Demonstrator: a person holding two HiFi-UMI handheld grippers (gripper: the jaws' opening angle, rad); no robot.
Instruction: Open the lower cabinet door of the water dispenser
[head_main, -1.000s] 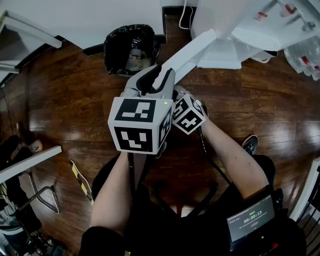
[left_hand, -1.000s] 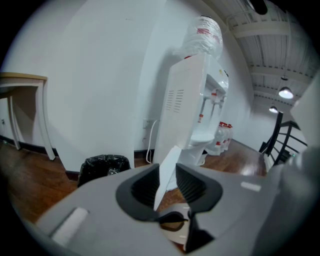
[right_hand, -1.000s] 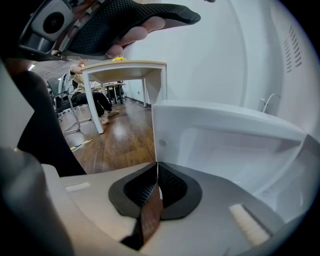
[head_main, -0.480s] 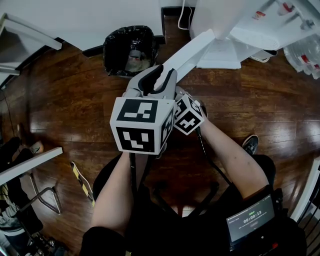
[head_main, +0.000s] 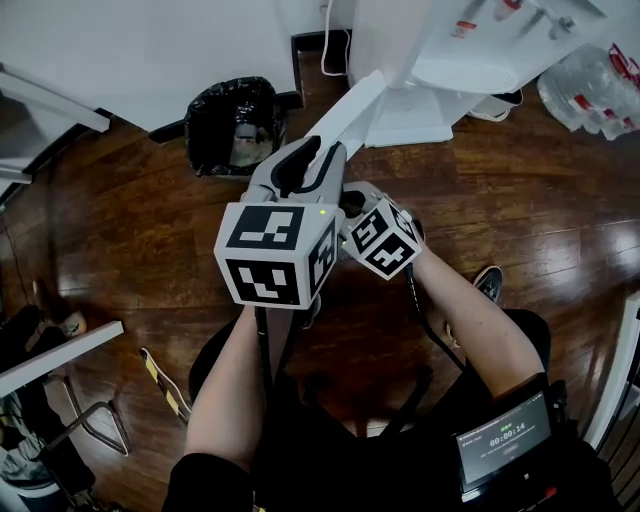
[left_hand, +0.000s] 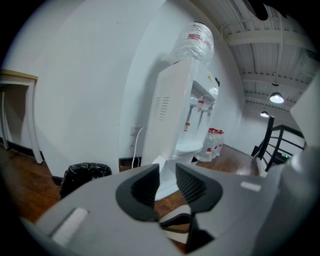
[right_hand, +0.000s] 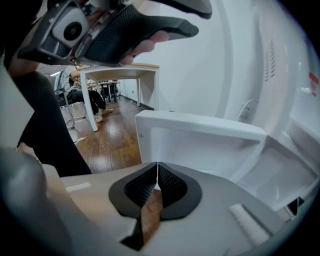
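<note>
The white water dispenser (head_main: 400, 40) stands at the top of the head view. Its lower cabinet door (head_main: 345, 115) is swung wide open toward me. My left gripper (head_main: 312, 155) hovers over the door's free edge with its jaws a little apart. In the left gripper view (left_hand: 167, 172) nothing is pressed between the pads, and the dispenser (left_hand: 182, 110) rises beyond them. My right gripper (head_main: 352, 198) sits just behind, mostly hidden under the left one. In its own view the right gripper (right_hand: 157, 175) is shut and empty, facing the inside of the open door (right_hand: 200, 135).
A black bin with a bag (head_main: 232, 125) stands left of the dispenser by the wall. Water bottles (head_main: 590, 85) are stacked at the right. A white table (right_hand: 117, 70) and seated people are seen far off. The floor is dark wood (head_main: 120, 220).
Both grippers have drifted a little, the right one down and to the right. The head view has shifted, so the dispenser and bin sit further left. The door remains open.
</note>
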